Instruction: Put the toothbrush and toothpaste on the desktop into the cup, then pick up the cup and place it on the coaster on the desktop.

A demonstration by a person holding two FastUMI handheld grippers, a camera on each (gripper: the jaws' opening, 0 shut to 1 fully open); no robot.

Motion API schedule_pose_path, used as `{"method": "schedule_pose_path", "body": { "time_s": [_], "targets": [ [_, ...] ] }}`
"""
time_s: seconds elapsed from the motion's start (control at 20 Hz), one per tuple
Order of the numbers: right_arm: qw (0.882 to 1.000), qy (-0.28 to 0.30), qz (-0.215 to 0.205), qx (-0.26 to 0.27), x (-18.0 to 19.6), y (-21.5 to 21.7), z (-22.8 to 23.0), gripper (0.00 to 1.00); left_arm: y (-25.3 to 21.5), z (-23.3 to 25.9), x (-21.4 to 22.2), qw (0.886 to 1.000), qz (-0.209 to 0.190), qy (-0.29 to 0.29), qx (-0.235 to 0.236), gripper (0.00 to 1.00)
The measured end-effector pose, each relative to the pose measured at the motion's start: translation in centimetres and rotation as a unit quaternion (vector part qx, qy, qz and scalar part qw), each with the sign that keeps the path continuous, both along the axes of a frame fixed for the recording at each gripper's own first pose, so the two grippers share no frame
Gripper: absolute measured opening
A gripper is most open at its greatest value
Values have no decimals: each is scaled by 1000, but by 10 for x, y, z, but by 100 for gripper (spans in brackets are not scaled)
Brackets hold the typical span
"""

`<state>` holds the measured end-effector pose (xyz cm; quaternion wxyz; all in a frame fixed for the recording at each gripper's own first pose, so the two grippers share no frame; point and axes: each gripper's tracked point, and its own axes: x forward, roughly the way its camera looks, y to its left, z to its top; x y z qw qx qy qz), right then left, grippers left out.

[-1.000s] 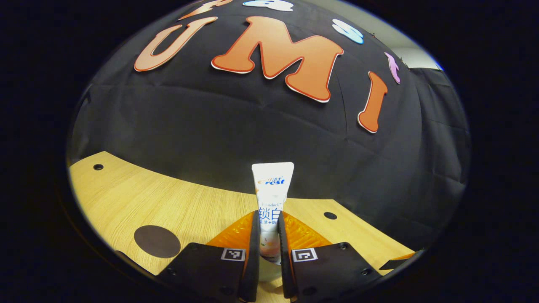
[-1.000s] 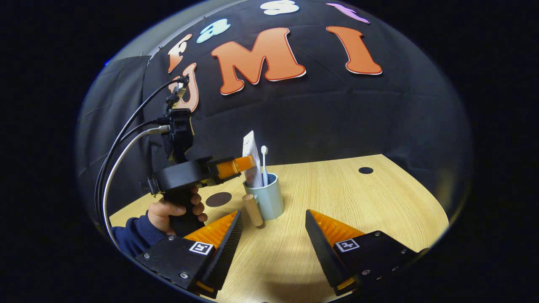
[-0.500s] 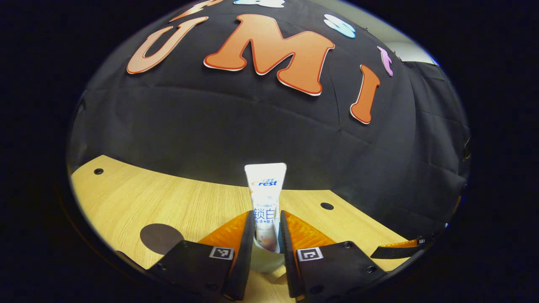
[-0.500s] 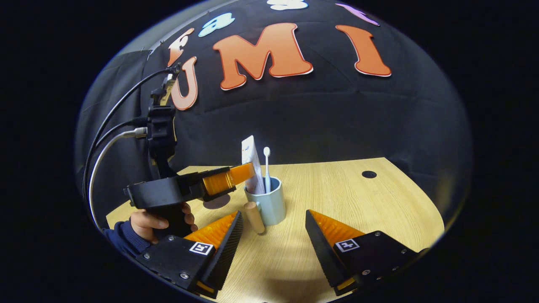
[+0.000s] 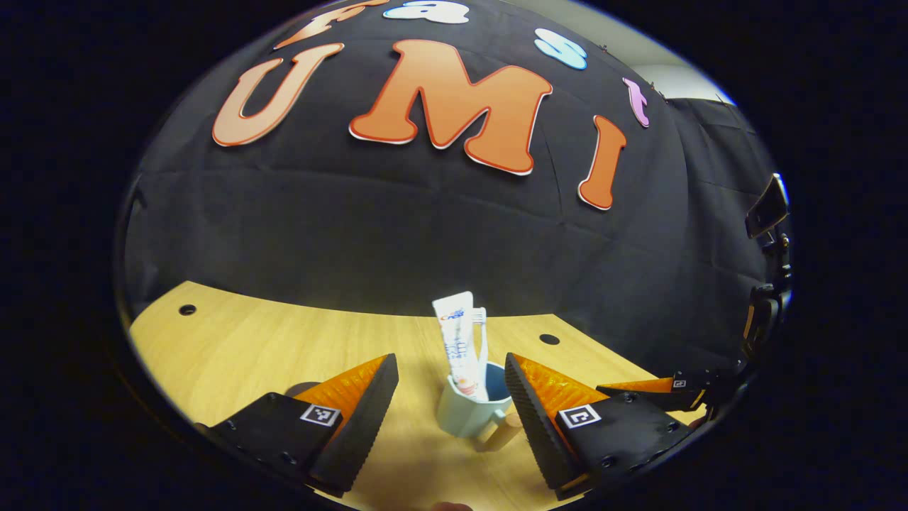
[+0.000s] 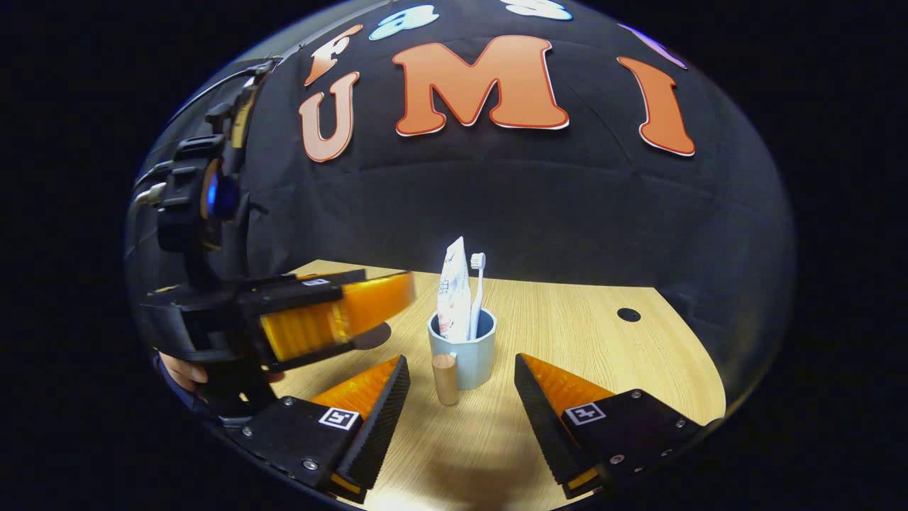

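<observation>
Cup [image 6: 462, 349] upright on the wooden desktop [image 6: 624, 362], pale blue-grey, with a round wooden handle [image 6: 445, 379] jutting toward the near edge. Toothpaste [image 6: 453, 291] and toothbrush [image 6: 477, 287] standing inside it side by side, tube on the left and brush head up on the right, both leaning slightly. Same cup [image 5: 469, 409] seen in the left gripper view, tube [image 5: 460, 345] and brush [image 5: 480, 333] rising from it against the black cloth wall.

Left gripper [image 5: 451, 375] spread wide, holding nothing, cup sitting in the gap just ahead of the tips and touching neither finger. From the right gripper view, that same left gripper [image 6: 333, 312] hanging off to the left of the cup, blurred, clear of the tube, a hand [image 6: 179, 370] partly visible beneath it.

Right gripper [image 6: 461, 370] likewise released, fingers apart, cup centred just beyond the tips, no contact.

Dark round coaster [image 6: 370, 335] lying flat on the desktop left of the cup, partly hidden behind the left gripper. Small dark hole [image 6: 628, 314] near the far right edge of the desktop.
</observation>
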<state>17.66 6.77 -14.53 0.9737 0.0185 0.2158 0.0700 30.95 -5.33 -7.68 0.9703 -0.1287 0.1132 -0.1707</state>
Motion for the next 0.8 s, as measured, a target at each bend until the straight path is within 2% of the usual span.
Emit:
{"method": "schedule_pose_path", "body": {
  "time_s": [0.2,0.25,0.3,0.4,0.6,0.8],
  "targets": [
    [1000,17,0,-17,10,7,-2,90,58,17,-27,998,48,-23,40,97],
    [999,26,-4,-21,14,6,-5,90,70,21,-33,997,56,-30,45,92],
    [999,37,-7,-23,19,5,-9,90,81,23,-41,996,66,-35,51,96],
    [998,67,-5,-22,22,9,-16,90,99,29,-57,994,80,-46,60,96],
    [992,118,5,-45,35,16,-23,90,123,27,-84,992,89,-54,69,96],
    [983,177,1,-49,41,17,-33,85,141,16,-100,989,101,-53,91,96]
  ]
}}
